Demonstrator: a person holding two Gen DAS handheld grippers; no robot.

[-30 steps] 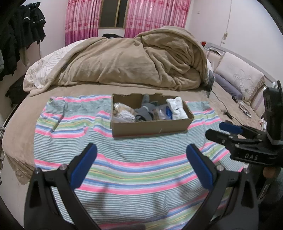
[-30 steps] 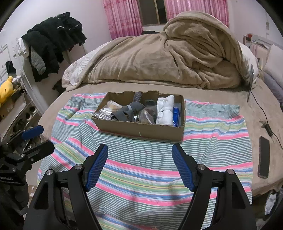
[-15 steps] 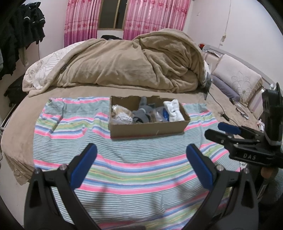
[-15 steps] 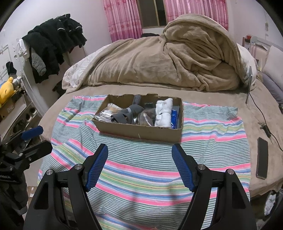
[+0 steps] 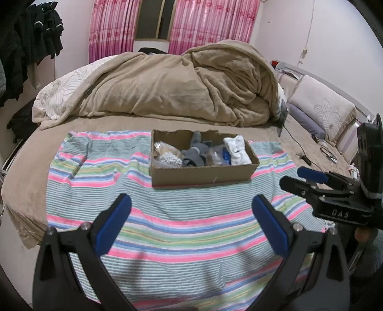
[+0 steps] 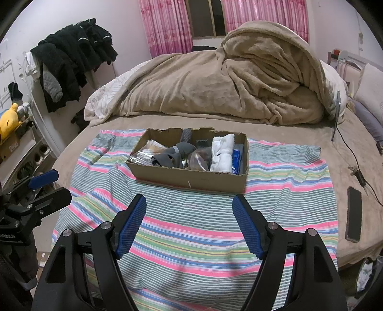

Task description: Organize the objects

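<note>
STAGE: start or end, undecided | left gripper point(image 5: 191, 208): wide open, empty | right gripper point(image 6: 189, 210): wide open, empty | cardboard box point(image 6: 191, 178): far centre on striped cloth point(image 6: 191, 234), holding socks and packets | NEXT: unsettled.

Two fisheye views look forward from handheld grippers, low over the near edge of a bed, facing the pink curtains point(image 5: 210, 21). Both share the striped cloth point(image 5: 100, 172) and cardboard box point(image 6: 191, 178) at mid-distance. The left view catches the right gripper point(image 5: 295, 179) at its right edge; the right view shows the left gripper point(image 6: 56, 185) at its left edge.
</note>
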